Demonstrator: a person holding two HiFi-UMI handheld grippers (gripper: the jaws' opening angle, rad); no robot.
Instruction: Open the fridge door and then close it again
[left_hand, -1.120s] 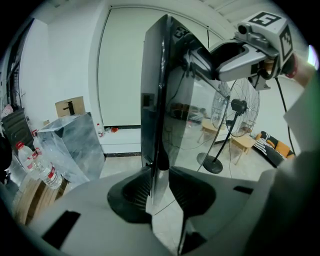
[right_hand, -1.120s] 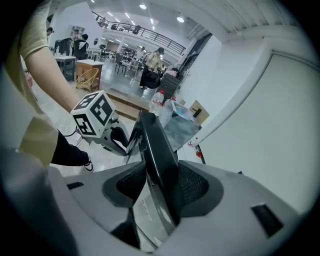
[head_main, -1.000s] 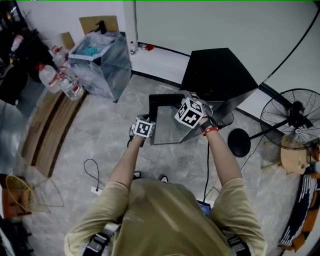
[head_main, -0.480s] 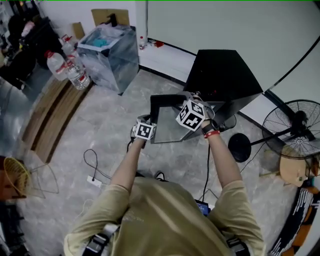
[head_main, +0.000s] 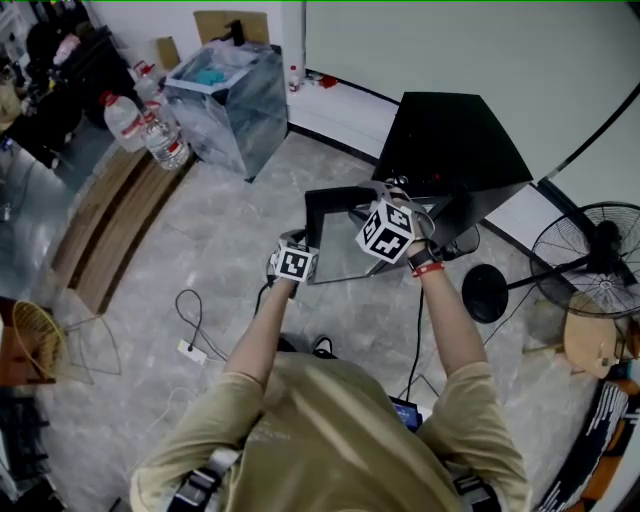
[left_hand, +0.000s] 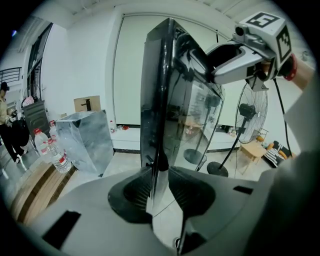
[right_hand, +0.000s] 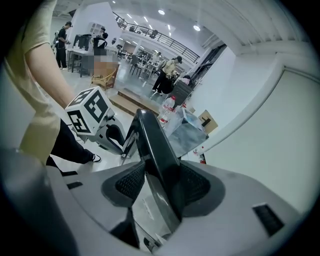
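Black-framed glass fridge door (head_main: 335, 240) stands ajar ahead of both tools: left tool (left_hand: 160, 187) pinches its thin upright edge, while right tool (right_hand: 160, 186), its jaws just widened, apparently grips the thicker frame nearer the black fridge cabinet (head_main: 450, 140).

Fridge (head_main: 450, 140) is recorded against the rear wall, with the fridge door (head_main: 335, 235) standing open in front of it, between fridge and person. Left of the fridge a bin (head_main: 225, 100) is set near the wall, with a cardboard sheet (head_main: 232, 25) behind it and water bottles (head_main: 150, 125) just beside it on the left. Right of the fridge a fan (head_main: 590, 265) is placed, with a stool (head_main: 590, 340) close before it. A power strip (head_main: 187, 349) is noted on the floor left of the person, and a wicker basket (head_main: 35, 340) at the far left.
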